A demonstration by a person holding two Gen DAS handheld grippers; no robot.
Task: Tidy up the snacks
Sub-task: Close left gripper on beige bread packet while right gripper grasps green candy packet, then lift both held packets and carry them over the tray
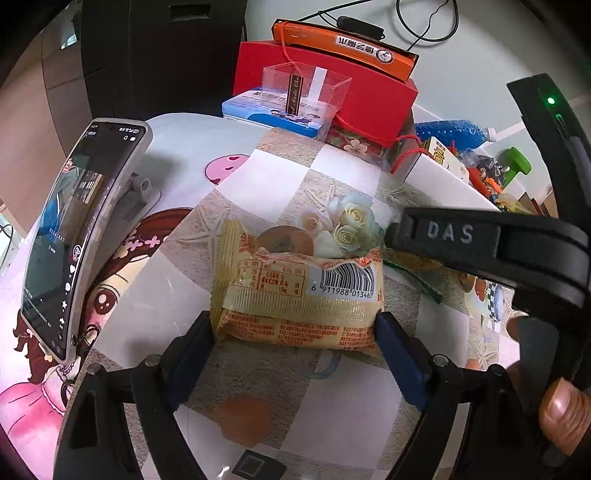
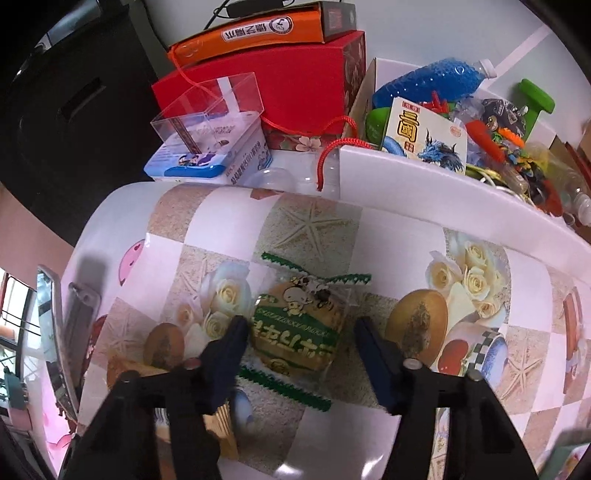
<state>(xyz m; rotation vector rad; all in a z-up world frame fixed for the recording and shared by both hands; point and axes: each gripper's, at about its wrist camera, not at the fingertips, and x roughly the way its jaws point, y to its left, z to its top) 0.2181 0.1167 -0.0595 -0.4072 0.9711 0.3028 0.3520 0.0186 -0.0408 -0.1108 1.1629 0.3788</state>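
Note:
A yellow snack packet (image 1: 295, 291) with a barcode lies on the patterned tablecloth (image 1: 258, 177). My left gripper (image 1: 295, 325) is shut on it, one blue pad pressing each short side. In the right wrist view a clear packet with green zigzag edges (image 2: 295, 332), holding a round cake, lies between the fingers of my right gripper (image 2: 301, 325). Those fingers stand close against its sides, shut on it. In the left wrist view one black finger (image 1: 443, 236) of that gripper reaches in from the right, over the green-edged packet (image 1: 417, 275).
A phone on a stand (image 1: 66, 229) leans at the left. At the back stand a red box (image 2: 288, 74), an orange box (image 2: 258, 29), a clear plastic box (image 2: 210, 107) and a blue tin (image 2: 207, 158). A white box of toys (image 2: 424, 170) sits back right. A thumb (image 1: 565, 417) shows.

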